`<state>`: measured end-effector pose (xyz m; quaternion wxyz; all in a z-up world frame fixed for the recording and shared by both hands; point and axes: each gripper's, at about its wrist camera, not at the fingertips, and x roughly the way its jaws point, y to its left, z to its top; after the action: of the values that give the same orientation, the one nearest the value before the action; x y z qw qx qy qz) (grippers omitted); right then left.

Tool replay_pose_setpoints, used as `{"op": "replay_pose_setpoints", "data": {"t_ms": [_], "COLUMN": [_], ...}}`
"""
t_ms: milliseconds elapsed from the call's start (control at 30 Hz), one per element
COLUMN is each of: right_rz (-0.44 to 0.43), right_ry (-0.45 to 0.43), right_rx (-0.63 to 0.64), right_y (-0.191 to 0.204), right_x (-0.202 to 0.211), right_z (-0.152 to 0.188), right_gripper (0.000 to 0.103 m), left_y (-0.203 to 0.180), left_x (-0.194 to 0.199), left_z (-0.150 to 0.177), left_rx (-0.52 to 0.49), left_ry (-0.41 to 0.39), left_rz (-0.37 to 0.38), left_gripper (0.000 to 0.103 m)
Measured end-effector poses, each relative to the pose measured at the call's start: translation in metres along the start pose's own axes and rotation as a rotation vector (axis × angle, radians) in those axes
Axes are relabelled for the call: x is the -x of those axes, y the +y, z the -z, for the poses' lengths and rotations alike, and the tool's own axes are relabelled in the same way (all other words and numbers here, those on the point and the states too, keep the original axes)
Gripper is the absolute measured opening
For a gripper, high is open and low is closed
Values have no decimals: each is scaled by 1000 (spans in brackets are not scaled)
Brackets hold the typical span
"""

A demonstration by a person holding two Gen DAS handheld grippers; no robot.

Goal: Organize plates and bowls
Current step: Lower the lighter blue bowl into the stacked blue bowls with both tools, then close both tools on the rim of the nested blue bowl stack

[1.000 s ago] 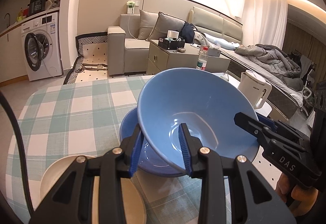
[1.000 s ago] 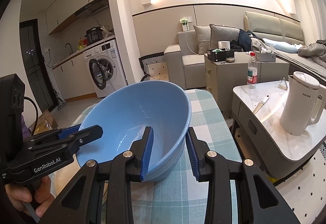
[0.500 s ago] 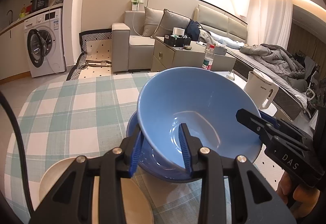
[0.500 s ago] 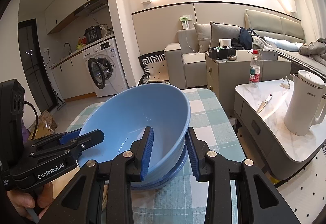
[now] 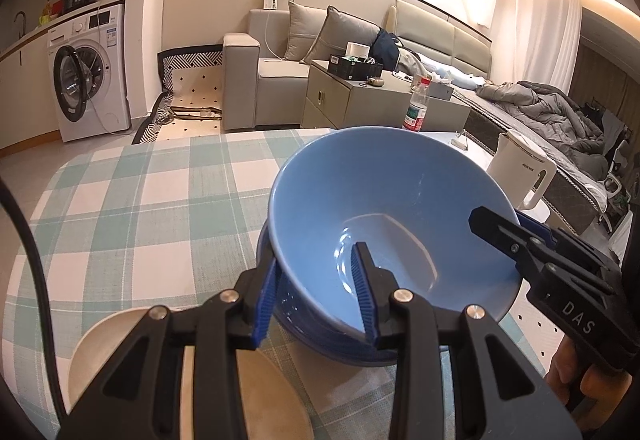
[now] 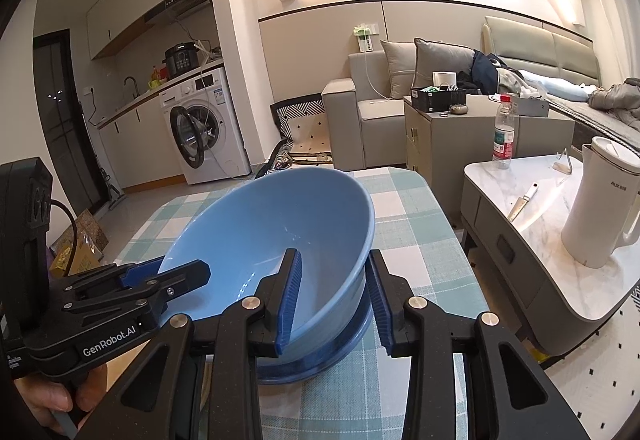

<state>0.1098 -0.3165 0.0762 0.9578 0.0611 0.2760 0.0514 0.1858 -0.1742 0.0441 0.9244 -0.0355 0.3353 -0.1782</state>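
The right gripper straddles the near-right rim of the upper blue bowl: one blue-padded finger sits inside the bowl, the other outside the wall. Whether the pads press the wall cannot be told. The upper bowl is nested in a lower blue bowl on the checked tablecloth. To the left of the claw, the left gripper reaches the bowl's opposite rim. To the right, well apart, a white kettle stands on a marble side table
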Motion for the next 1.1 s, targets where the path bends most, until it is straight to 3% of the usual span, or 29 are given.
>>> {"op": "replay_pose_setpoints", "data": {"t_ms": [667,1100], "right_rz": [29,59], "right_ry": [89,113], "right_rx": [40,73], "right_y": [10,14], "right_x": [-38,-50], "right_z": [9,20], "right_gripper": [35,43], "left_y": [11,7], "left_x": [-22,-26], "left_z": [10,16], "left_rx": [-8,-53], "left_ry": [39,33], "left_rz": [-46,-70], "left_gripper": [34,38]}}
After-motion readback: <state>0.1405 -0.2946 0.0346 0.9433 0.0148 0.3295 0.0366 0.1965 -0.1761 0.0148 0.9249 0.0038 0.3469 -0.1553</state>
